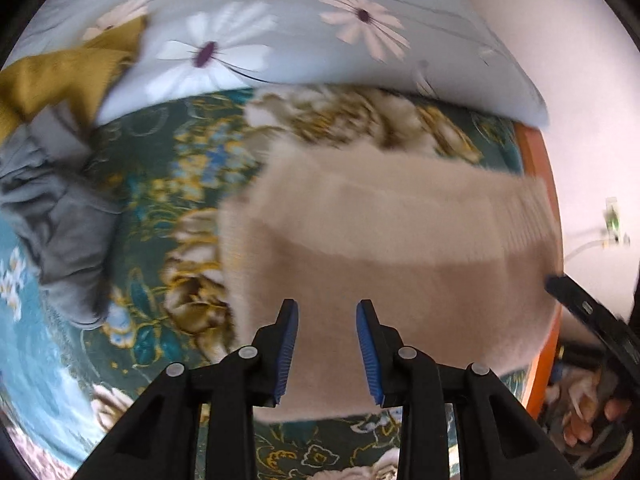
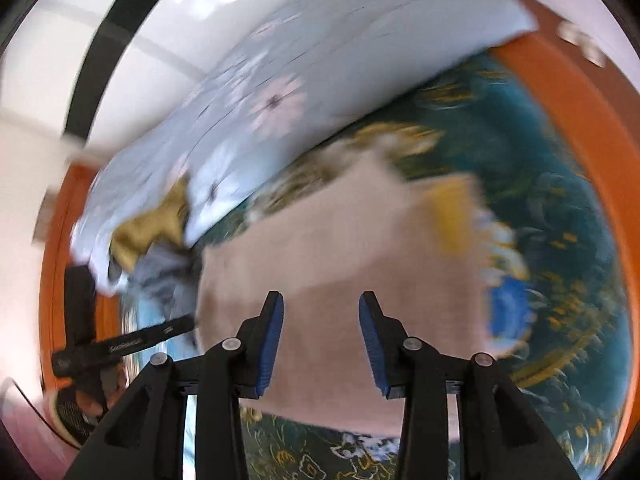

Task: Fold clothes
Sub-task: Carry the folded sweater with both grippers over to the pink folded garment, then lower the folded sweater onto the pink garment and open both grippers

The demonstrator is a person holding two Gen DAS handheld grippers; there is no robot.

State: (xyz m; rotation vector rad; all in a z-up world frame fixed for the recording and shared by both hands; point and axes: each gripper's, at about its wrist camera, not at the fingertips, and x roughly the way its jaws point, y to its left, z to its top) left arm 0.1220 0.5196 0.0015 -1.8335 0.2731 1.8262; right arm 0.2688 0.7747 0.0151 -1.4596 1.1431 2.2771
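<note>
Both claws [image 1: 327,312] [image 2: 321,304] agape above sweater [image 1: 400,248]

Grey garment [image 1: 60,232] and pillow [image 1: 304,36] alongside sweater [image 1: 384,264].

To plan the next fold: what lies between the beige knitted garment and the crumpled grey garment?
Only bare floral bedspread separates beige knitted garment from crumpled grey garment, in the left wrist view.

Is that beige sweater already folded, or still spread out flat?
Folded, at least once. The beige sweater lies as a compact block on the floral bedspread, with a layer edge crossing it. Blur hides further folds.
</note>
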